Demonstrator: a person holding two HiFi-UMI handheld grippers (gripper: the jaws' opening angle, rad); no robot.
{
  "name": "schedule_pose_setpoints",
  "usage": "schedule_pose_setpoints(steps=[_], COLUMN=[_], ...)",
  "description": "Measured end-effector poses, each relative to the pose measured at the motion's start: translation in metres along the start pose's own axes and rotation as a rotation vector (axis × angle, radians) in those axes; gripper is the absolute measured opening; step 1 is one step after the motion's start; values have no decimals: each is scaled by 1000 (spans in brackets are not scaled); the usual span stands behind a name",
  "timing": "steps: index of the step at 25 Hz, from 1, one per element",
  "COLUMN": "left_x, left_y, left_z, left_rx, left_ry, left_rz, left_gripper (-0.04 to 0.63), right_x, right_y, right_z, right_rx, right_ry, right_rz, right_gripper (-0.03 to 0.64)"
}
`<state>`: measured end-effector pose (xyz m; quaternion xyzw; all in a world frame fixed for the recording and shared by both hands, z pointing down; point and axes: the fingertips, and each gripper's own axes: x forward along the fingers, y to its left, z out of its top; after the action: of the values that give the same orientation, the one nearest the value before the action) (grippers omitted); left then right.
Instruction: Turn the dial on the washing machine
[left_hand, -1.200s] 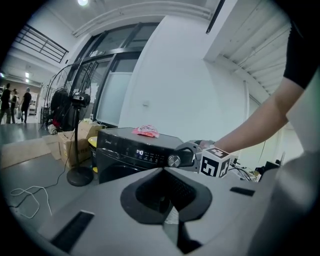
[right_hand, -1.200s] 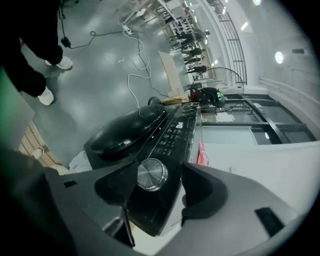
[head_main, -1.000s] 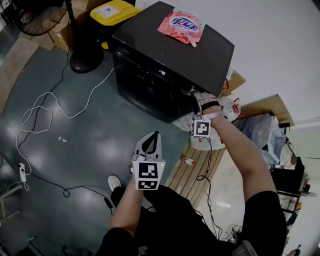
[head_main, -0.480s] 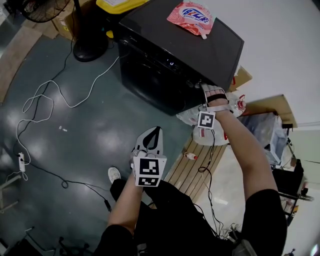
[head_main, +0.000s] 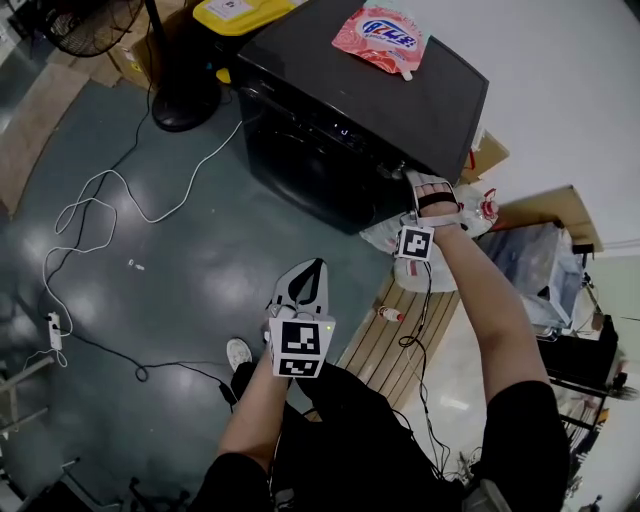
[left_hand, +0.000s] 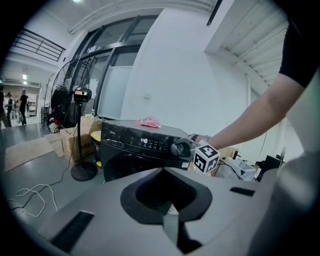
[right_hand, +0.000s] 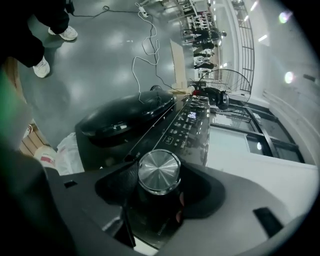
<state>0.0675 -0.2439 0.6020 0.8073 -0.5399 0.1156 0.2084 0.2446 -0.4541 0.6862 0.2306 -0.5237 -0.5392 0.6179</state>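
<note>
Black, the one washing machine (head_main: 330, 150) bears one silver dial (right_hand: 159, 171) on its control panel and one pink pouch (head_main: 380, 35) on top; my right gripper (head_main: 400, 180) pinches the dial, my left gripper (head_main: 310, 270) hangs before the machine, jaws pressed together.

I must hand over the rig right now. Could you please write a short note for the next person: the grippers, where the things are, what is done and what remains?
Right gripper: at the front panel of the washing machine, jaws closed on the silver dial.
Left gripper: jaws together, empty, held back from the machine above the floor.
Things: the panel display is lit; a pink pouch lies on the machine's top.
Done: the dial is reached and gripped.
Left: turn it. How far it is already turned cannot be told. Then let go and draw back.
</note>
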Motion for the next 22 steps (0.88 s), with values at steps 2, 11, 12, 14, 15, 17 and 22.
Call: schedule_pose_setpoints(steps=[2, 11, 12, 14, 15, 17, 22], left_x=[1, 4, 5, 4, 4, 3, 3], left_y=[-4, -12, -11, -9, -8, -6, -2], left_z=[2, 3, 4, 4, 4, 6, 10], left_rx=[8, 48, 50, 48, 47, 47, 55], left_ry=[2, 22, 24, 27, 28, 29, 28], left_rz=[-7, -19, -17, -15, -14, -11, 1], left_gripper=[11, 11, 11, 11, 11, 11, 11], right_x=[-1, 0, 1, 4, 5, 5, 10], right_y=[-1, -7, -8, -6, -5, -6, -1], right_z=[0, -4, -4, -4, -3, -2, -3], right_rx=[53, 360, 400, 468, 493, 530, 525], right_ry=[7, 94, 106, 124, 133, 154, 159], right_rz=[-6, -57, -63, -79, -86, -93, -114], right_gripper=[273, 272, 272, 270, 268, 268, 268])
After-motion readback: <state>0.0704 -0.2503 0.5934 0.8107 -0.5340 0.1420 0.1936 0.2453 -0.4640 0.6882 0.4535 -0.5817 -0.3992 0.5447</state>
